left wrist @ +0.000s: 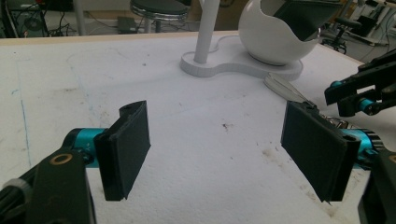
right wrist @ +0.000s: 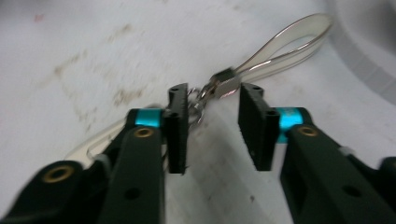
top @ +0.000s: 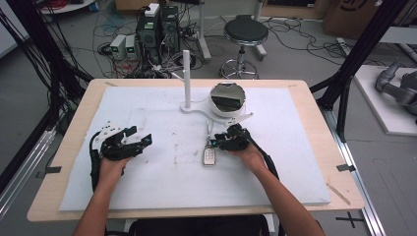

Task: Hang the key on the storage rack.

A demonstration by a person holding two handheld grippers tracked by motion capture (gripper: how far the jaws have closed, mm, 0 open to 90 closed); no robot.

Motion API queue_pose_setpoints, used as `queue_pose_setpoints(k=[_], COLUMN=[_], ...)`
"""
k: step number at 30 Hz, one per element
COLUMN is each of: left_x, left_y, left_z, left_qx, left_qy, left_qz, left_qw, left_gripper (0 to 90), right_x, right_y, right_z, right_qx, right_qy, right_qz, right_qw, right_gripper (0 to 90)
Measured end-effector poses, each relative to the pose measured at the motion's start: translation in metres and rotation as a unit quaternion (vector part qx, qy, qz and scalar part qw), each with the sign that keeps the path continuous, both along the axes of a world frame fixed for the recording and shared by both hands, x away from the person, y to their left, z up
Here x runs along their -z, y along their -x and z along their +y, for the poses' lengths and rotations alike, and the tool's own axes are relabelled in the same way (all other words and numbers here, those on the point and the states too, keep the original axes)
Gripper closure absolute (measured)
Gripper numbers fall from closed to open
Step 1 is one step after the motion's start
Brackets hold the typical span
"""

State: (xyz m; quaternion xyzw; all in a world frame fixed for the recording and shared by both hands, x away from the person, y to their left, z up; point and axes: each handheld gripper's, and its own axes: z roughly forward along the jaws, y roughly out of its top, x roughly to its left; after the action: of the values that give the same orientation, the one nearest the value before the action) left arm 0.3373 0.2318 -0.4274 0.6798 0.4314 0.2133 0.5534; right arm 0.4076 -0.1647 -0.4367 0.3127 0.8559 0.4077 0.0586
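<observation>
White foam board [top: 147,187] covers the table; white stand [top: 187,78] with bowl [top: 227,101] at the far middle; left gripper [top: 142,138] jaws wide apart, nothing between; right gripper [top: 216,143] jaws part open around the key ring, not pinching; silver key fob [top: 209,157] lies flat beside it, long axis near-to-far, strap loop [right wrist: 285,44] pointing toward the stand.

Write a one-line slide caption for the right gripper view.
Right gripper, jaws apart, astride a key strap's metal clasp on the white table.
</observation>
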Motion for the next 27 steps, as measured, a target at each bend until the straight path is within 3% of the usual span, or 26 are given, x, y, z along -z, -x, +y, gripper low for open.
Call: queue_pose_setpoints(k=[4,6,8,11,18,22,24,27], left_x=[0.0,0.0,0.0,0.0,0.0,0.0,0.0,0.0], left_y=[-0.001,-0.001,0.0,0.0,-0.001,-0.001,0.0,-0.001], left_z=[0.0,0.0,0.0,0.0,0.0,0.001,0.001,0.001], left_qx=[0.001,0.002,0.002,0.001,0.002,-0.001,-0.001,0.0], left_qy=[-0.003,-0.003,-0.004,-0.004,-0.004,-0.004,-0.003,-0.003], left_qz=[0.001,0.001,0.0,0.0,0.0,0.0,0.0,0.0], left_qw=[1.0,1.0,1.0,1.0,1.0,1.0,1.0,1.0], left_gripper=[23.8,23.8,23.8,23.8,23.8,23.8,23.8,23.8], right_x=[0.001,0.004,0.008,0.009,0.007,0.004,0.004,0.005], right_y=[-0.005,-0.008,-0.011,-0.01,-0.001,0.004,0.006,0.01], right_z=[0.009,0.015,0.021,0.027,0.037,0.042,0.045,0.05], right_qx=[0.032,0.045,0.046,0.034,-0.002,-0.022,-0.036,-0.049], right_qy=[-0.005,-0.004,0.003,0.011,0.021,0.015,0.006,0.003], right_qz=[0.0,0.006,0.016,0.02,0.023,0.021,0.038,0.043], right_qw=[0.9995,0.999,0.9988,0.9992,0.9995,0.9994,0.9986,0.9979], right_gripper=[48.4,46.1,50.4,67.1,81.2,83.3,84.5,83.1])
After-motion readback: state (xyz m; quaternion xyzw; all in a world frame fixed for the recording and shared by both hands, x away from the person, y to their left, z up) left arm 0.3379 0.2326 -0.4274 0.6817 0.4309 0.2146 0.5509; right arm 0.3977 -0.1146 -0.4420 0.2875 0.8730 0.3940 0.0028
